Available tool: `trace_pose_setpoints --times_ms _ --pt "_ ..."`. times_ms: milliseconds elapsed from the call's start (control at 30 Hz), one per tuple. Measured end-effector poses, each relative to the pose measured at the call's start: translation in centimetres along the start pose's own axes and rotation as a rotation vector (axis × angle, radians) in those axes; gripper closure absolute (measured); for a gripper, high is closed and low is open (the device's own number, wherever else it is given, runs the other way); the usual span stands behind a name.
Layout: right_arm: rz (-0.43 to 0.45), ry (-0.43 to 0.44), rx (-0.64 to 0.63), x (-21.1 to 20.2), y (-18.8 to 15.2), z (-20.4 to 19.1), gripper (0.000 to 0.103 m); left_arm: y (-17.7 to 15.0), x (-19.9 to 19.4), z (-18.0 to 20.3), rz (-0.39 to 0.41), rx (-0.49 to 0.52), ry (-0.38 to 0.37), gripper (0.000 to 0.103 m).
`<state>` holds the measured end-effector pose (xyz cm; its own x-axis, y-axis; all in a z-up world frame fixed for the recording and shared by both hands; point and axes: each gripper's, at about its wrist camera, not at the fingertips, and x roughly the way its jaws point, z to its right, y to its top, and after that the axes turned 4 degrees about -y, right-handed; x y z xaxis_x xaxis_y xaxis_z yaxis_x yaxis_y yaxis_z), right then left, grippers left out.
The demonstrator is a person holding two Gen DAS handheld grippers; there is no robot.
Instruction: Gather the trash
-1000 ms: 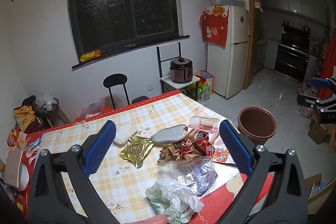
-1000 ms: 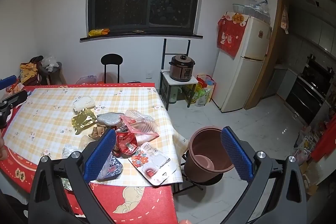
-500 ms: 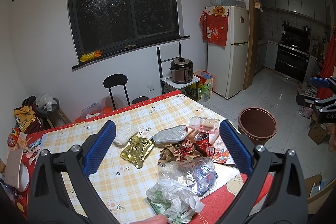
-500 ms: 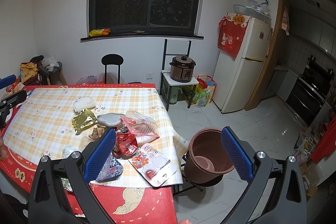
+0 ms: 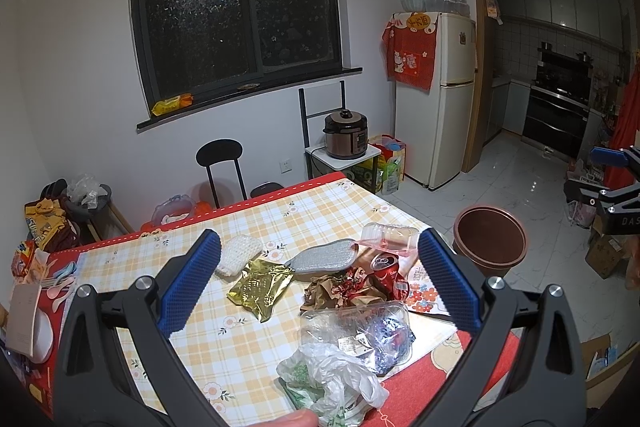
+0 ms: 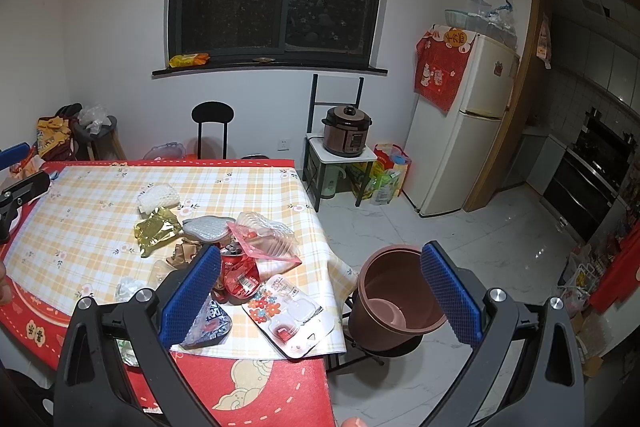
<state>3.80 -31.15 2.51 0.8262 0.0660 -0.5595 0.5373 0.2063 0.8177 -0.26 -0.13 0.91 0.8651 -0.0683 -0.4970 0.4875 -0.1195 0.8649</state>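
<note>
The trash lies in a loose heap on the table (image 6: 80, 227), toward its right edge and near corner, on the yellow checked cloth. At the middle of the heap a crushed red soda can (image 6: 236, 269) lies on its side against a crumpled brown and red wrapper (image 5: 340, 287). A pink clear plastic clamshell (image 6: 264, 237) rests just behind the can, and a grey mesh pad (image 5: 324, 261) lies beside it. Left of these sit a gold foil packet (image 5: 260, 287) and a white foam net sleeve (image 5: 238, 255), toward the table's middle. Nearer the front edge are a clear plastic bag with blue print (image 5: 372, 331) and a crumpled white plastic bag (image 5: 332, 379). A flowered blister card (image 6: 288, 311) lies at the near right corner, partly overhanging the edge.

The brown bin (image 6: 396, 303) stands on the floor just beside that corner; only its bare inner wall and bottom show.

The left gripper (image 5: 318, 279) hovers above the heap with its blue-padded jaws wide apart, gripping nothing. The right gripper (image 6: 320, 291) hangs over the table's near right corner and the bin, jaws likewise spread wide with nothing between them.

Behind the table stand a black chair (image 6: 212, 123), a rice cooker (image 6: 346, 133) on a small stand, and a white fridge (image 6: 460, 131).
</note>
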Motion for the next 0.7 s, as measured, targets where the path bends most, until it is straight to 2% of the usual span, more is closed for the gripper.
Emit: trace_pose_setpoints --times_ms 700 --pt "-0.001 -0.003 -0.003 0.13 0.40 0.01 0.005 0.36 -0.13 0.11 0.000 -0.005 -0.004 0.006"
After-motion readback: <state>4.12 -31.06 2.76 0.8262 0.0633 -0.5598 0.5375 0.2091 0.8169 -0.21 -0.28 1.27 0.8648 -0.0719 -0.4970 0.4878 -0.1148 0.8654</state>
